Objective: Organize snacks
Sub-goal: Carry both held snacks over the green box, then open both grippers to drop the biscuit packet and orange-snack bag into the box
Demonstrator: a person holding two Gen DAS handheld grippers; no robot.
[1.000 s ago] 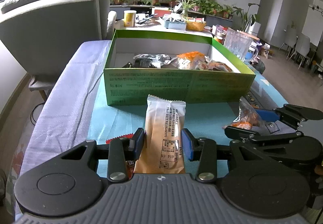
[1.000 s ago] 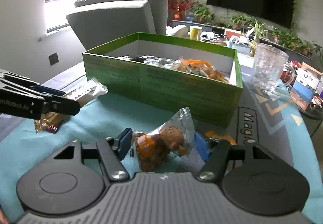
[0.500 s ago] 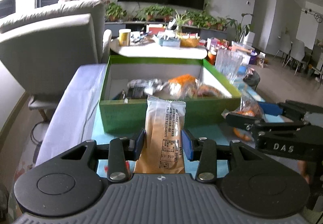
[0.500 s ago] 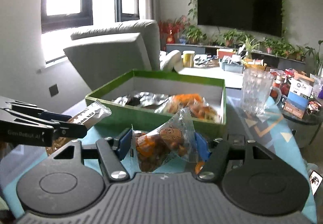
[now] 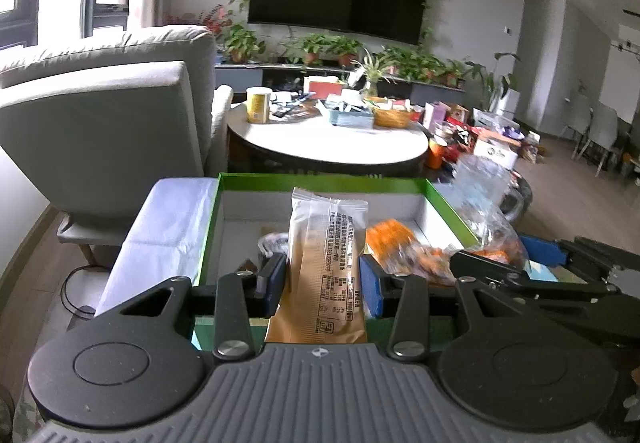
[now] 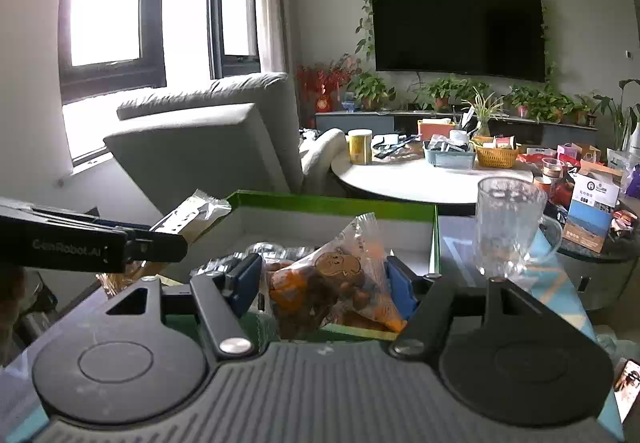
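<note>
My left gripper (image 5: 323, 279) is shut on a long tan and white snack bar packet (image 5: 325, 267), held above the near edge of the green box (image 5: 320, 181). My right gripper (image 6: 323, 281) is shut on a clear bag of orange and brown snacks (image 6: 332, 283), also raised over the box (image 6: 336, 203). The box holds silver and orange packets (image 5: 390, 243). The right gripper shows at the right of the left wrist view (image 5: 500, 267); the left gripper (image 6: 156, 241) shows at the left of the right wrist view with its packet (image 6: 196, 213).
A glass mug (image 6: 510, 227) stands right of the box on the teal mat (image 6: 560, 279). A grey armchair (image 5: 100, 131) stands behind on the left. A round white table (image 5: 328, 139) with clutter is beyond the box.
Both grippers have risen from the mat with their packets and moved forward, from in front of the box wall to above its near edge.
</note>
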